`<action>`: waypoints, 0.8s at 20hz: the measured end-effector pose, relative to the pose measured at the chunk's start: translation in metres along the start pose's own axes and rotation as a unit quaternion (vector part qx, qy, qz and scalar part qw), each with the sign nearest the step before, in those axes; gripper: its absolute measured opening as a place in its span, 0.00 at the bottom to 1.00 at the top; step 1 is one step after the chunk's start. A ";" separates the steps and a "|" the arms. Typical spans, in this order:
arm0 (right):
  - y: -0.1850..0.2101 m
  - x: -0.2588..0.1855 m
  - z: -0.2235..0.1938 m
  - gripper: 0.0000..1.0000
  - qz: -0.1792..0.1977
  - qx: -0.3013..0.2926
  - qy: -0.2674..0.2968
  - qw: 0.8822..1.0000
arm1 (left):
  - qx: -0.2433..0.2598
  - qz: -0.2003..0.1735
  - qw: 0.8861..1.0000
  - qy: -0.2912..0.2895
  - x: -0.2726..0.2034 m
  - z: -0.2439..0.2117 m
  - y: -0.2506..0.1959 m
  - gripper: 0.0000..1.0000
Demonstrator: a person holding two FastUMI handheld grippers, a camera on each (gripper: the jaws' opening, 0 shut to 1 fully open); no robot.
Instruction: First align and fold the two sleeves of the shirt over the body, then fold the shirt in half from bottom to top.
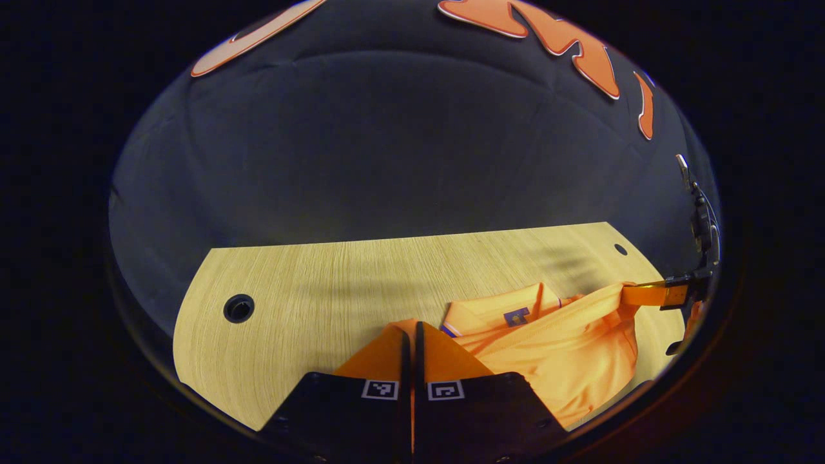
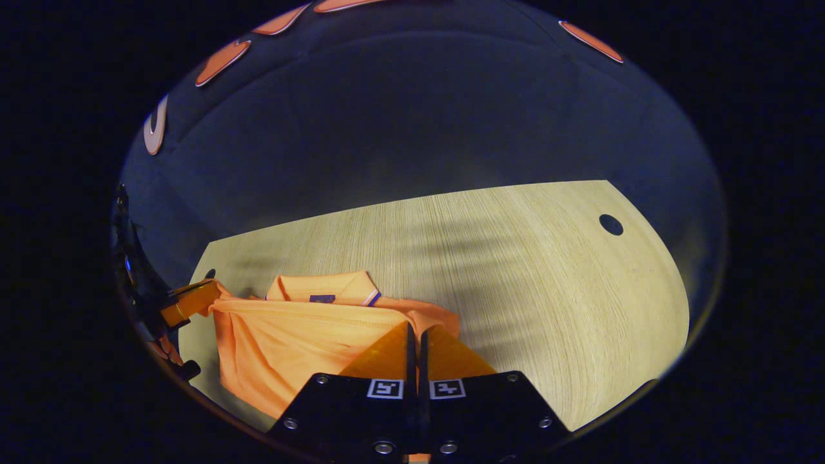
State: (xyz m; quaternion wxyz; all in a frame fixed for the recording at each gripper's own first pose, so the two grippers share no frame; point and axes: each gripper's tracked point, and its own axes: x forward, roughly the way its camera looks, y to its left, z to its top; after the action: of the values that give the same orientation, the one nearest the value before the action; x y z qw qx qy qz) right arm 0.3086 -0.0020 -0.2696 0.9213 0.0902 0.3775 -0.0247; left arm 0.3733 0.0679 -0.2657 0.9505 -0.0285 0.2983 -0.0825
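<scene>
An orange polo shirt (image 1: 561, 354) lies bunched on the wooden table (image 1: 309, 283), its collar (image 1: 509, 309) toward the far edge. My left gripper (image 1: 412, 332) is shut, with a fold of orange cloth at its fingertips. In the left gripper view my right gripper (image 1: 648, 294) pinches the shirt's right edge and holds it stretched. In the right gripper view the shirt (image 2: 290, 341) hangs taut between my right gripper (image 2: 416, 332), shut on its near corner, and my left gripper (image 2: 193, 299) at the far left. The collar (image 2: 325, 289) lies just beyond the held edge.
The table (image 2: 548, 290) has round cable holes (image 1: 238, 308) (image 2: 610, 224) near its far corners. Bare wood stretches left of the shirt in the left gripper view and right of it in the right gripper view. The booth's dark cloth wall stands behind the table.
</scene>
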 end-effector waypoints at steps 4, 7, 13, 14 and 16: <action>-0.010 -0.005 0.014 0.04 0.000 0.030 0.007 1.000 | -0.007 0.012 1.000 0.021 0.004 -0.010 0.002 0.09; -0.009 -0.007 0.012 0.16 0.004 0.019 0.000 1.000 | -0.018 0.004 0.999 0.029 -0.003 -0.013 0.000 0.54; -0.008 -0.043 0.017 0.74 0.000 -0.037 -0.036 0.999 | -0.038 0.019 0.999 0.009 -0.037 -0.005 -0.002 0.94; -0.008 -0.051 0.017 0.80 0.001 -0.040 -0.042 0.998 | -0.039 0.023 0.999 0.005 -0.044 -0.005 -0.003 0.96; -0.004 -0.066 0.012 0.91 0.010 -0.042 -0.049 0.998 | -0.038 0.032 0.999 0.001 -0.068 -0.008 -0.005 0.97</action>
State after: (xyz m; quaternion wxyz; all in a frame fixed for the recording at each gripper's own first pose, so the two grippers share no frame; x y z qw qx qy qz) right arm 0.2691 -0.0092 -0.2152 0.9418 0.0541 0.3317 -0.0041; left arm 0.3136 0.0748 -0.2335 0.9507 -0.0544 0.3028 -0.0404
